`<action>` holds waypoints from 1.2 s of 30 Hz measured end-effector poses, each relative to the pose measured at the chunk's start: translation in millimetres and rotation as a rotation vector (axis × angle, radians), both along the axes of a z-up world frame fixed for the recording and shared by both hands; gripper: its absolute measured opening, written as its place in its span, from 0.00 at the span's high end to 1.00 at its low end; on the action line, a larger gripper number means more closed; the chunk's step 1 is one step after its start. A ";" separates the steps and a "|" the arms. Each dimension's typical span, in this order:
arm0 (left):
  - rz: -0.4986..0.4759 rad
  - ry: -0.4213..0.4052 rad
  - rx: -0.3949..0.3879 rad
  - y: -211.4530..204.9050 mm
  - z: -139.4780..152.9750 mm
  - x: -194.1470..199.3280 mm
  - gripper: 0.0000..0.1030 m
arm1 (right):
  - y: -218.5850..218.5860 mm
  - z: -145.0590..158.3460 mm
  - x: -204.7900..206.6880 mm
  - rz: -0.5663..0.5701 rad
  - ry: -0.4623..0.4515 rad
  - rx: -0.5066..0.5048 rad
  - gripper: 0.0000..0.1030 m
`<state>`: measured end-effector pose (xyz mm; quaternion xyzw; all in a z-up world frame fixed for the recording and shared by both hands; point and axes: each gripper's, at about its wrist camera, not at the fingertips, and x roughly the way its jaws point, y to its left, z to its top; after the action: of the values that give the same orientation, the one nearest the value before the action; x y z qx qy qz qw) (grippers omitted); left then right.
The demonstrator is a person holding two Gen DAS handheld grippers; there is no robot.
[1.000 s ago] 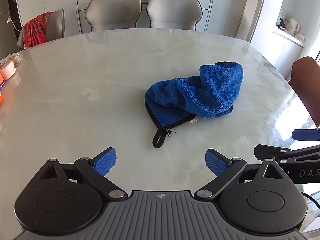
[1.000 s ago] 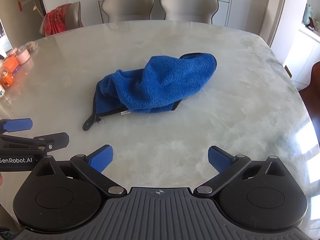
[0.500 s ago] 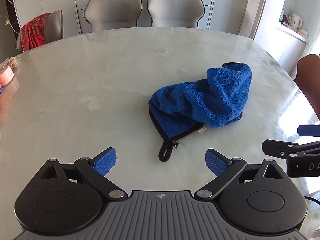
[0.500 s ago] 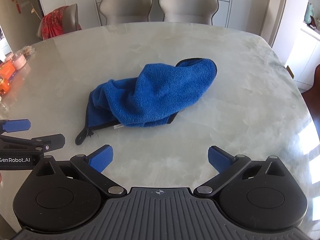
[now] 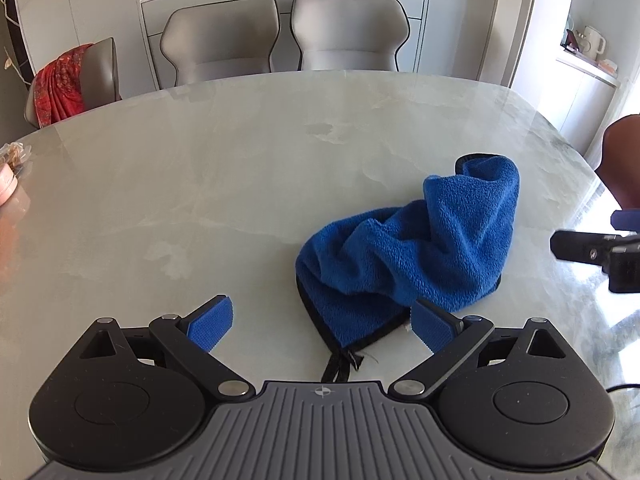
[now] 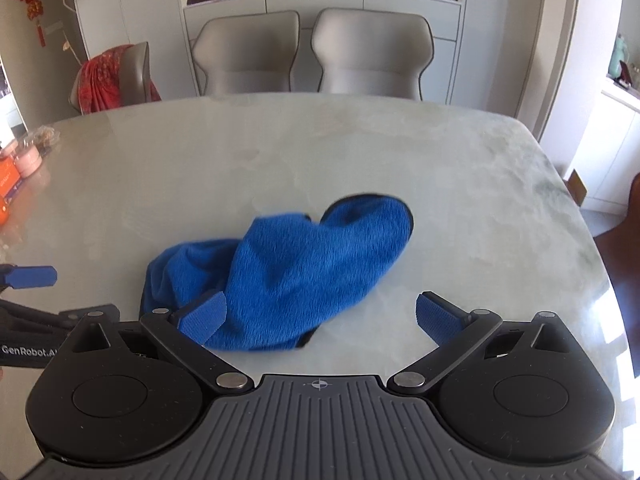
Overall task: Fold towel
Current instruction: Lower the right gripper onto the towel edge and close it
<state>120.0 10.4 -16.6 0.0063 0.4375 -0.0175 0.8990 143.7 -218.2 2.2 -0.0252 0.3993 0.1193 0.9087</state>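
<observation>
**Both jaws wide, towel crumpled on the counter**

The left gripper [image 5: 322, 322] is held with jaws wide apart, nothing gripped; the towel's black loop lies between them. The right gripper [image 6: 320, 318] is also spread wide, empty. The blue towel [image 5: 420, 256] is heaped on the marble counter [image 5: 200, 184].

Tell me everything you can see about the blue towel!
The blue towel is fluffy, like thick terry cloth, with a thin black edge and a small black hanging loop at its near corner. It is not folded yet: it lies crumpled in a lumpy heap, with one end humped up. It rests on the shiny marble-looking table. The left gripper and right gripper are both open, right up close to it, and neither one is pinching it.
</observation>
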 end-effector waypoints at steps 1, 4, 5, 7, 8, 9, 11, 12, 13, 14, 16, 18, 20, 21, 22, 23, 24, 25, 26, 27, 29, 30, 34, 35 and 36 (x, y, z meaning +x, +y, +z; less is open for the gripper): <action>-0.001 0.000 0.003 -0.4 -0.4 2.3 0.05 | -0.4 0.9 4.0 0.007 -0.009 -0.004 0.01; -0.006 0.001 0.009 -1.3 -2.5 10.7 0.05 | -0.9 3.2 15.9 0.028 -0.037 -0.022 0.01; -0.007 0.001 0.011 -1.5 -2.9 12.8 0.05 | -1.0 3.7 19.7 0.033 -0.045 -0.028 0.01; -0.006 0.002 0.013 -1.4 -4.3 18.0 0.05 | -1.6 8.5 31.6 0.047 -0.060 -0.028 0.01; -0.005 0.004 0.013 -1.0 -5.1 20.9 0.05 | -1.3 8.6 35.6 0.054 -0.063 -0.030 0.01; -0.005 0.005 0.014 -0.5 -5.7 23.4 0.05 | -0.9 8.6 39.7 0.059 -0.064 -0.034 0.01; -0.004 0.010 0.016 0.9 -8.1 29.1 0.05 | -1.0 7.6 48.2 0.067 -0.065 -0.038 0.01; -0.004 0.011 0.018 1.4 -9.4 31.6 0.05 | -1.6 6.6 52.8 0.071 -0.065 -0.038 0.01; -0.006 0.013 0.019 2.6 -11.0 34.9 0.05 | -2.3 5.6 57.3 0.076 -0.064 -0.038 0.01; -0.010 0.014 0.020 3.5 -11.9 37.2 0.05 | -2.9 4.6 61.9 0.080 -0.063 -0.038 0.03; -0.018 0.016 0.020 5.7 -14.3 42.2 0.05 | -4.2 2.7 71.0 0.088 -0.062 -0.038 0.05; -0.033 0.014 0.014 9.6 -17.6 47.4 0.05 | -3.8 -0.1 78.8 0.099 -0.063 -0.042 0.07; -0.051 0.009 0.006 12.8 -20.5 51.0 0.05 | -4.6 -4.1 88.2 0.118 -0.052 -0.039 0.12; -0.062 0.009 0.001 14.3 -22.7 53.4 0.05 | -4.9 -6.6 93.7 0.128 -0.042 -0.036 0.16; -0.070 0.013 -0.003 15.4 -24.9 55.6 0.05 | -5.3 -9.1 99.1 0.139 -0.032 -0.032 0.19; -0.079 0.017 -0.010 16.8 -27.5 58.3 0.05 | -5.7 -11.6 104.6 0.150 -0.022 -0.029 0.22; -0.086 0.021 -0.017 17.6 -30.3 60.6 0.05 | -3.5 -15.2 109.9 0.160 -0.009 -0.031 0.24; -0.098 0.028 -0.028 19.1 -34.6 64.5 0.05 | -0.9 -19.0 115.2 0.171 0.005 -0.035 0.25; -0.105 0.035 -0.033 20.2 -37.2 67.7 0.06 | 1.7 -22.8 120.6 0.182 0.019 -0.039 0.27; -0.112 0.040 -0.037 20.9 -39.3 70.7 0.06 | 4.3 -26.6 125.9 0.192 0.032 -0.043 0.27; -0.140 0.047 -0.060 23.8 -42.8 79.9 0.06 | 8.0 -32.3 137.5 0.202 0.063 -0.023 0.30; -0.151 0.048 -0.067 24.6 -44.2 83.1 0.06 | 9.8 -35.0 143.3 0.207 0.079 -0.012 0.31; -0.190 0.072 -0.103 28.7 -48.8 103.3 0.06 | 21.4 -47.0 159.0 0.208 0.128 -0.023 0.35; -0.196 0.084 -0.111 29.0 -50.3 108.7 0.06 | 24.7 -53.1 164.1 0.210 0.148 -0.036 0.37; -0.201 0.095 -0.119 28.8 -51.8 112.0 0.06 | 26.4 -56.8 166.3 0.209 0.162 -0.041 0.37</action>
<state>232.1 39.1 -68.4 -0.0042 0.4750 -0.1338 0.8698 309.9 -191.8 -54.6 -0.0757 0.4688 0.2067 0.8554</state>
